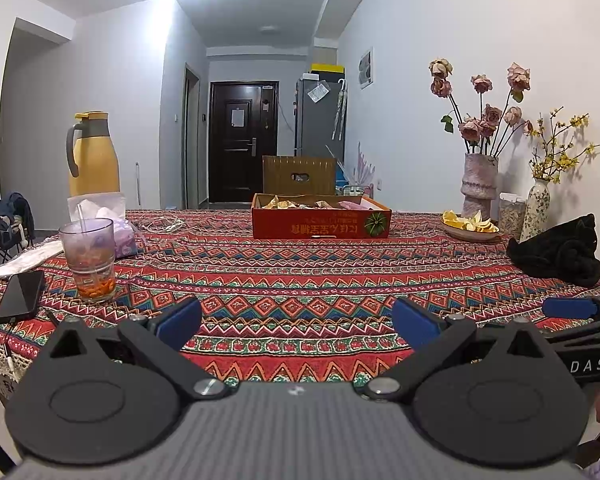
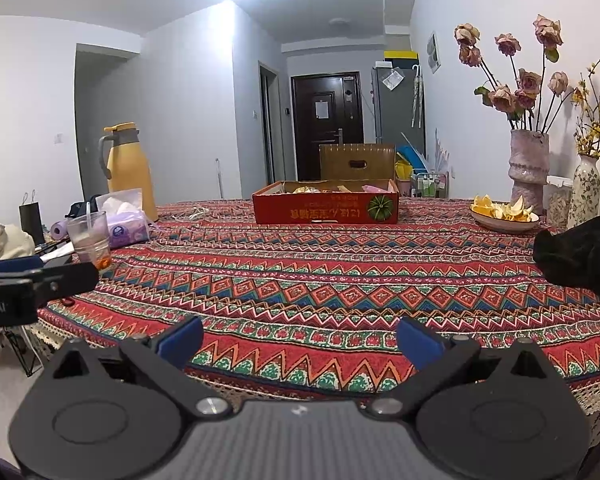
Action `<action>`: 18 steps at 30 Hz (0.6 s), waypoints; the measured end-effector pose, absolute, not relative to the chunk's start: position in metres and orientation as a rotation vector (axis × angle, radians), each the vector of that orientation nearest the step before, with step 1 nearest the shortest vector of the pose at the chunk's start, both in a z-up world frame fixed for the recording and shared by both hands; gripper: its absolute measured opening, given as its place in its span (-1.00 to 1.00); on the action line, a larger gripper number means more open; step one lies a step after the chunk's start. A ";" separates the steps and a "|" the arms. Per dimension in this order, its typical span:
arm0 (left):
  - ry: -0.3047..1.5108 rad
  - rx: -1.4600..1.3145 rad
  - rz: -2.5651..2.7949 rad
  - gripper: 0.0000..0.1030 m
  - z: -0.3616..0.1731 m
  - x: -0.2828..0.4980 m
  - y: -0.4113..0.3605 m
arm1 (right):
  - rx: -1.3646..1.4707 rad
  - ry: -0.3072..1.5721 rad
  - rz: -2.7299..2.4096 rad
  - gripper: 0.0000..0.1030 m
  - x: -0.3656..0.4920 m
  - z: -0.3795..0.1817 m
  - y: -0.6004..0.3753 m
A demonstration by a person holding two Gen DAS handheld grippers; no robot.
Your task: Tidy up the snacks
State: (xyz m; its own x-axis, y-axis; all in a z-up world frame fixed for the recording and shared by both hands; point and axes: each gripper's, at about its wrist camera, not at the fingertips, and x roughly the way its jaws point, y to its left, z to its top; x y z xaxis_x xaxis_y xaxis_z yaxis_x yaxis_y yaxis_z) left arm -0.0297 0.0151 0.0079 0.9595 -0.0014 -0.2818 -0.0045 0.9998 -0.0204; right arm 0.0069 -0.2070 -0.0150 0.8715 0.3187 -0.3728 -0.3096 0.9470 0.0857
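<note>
Both tools hover over the near edge of the patterned tablecloth (image 1: 300,272), side by side. The left gripper (image 1: 297,322) has its blue pads spread wide apart with nothing between them, and the right gripper (image 2: 300,338) is equally agape and empty. The snacks (image 1: 296,202) lie in a shallow red cardboard box (image 2: 326,208) at the far middle of the table. A glass cup (image 1: 88,260) stands near left beside a dark phone (image 1: 20,294); a plate of orange peels (image 2: 504,214) sits far right.
</note>
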 end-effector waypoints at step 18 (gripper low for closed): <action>0.284 -0.020 0.001 1.00 0.008 -0.030 0.016 | 0.026 0.394 0.325 1.00 0.007 -0.017 -0.206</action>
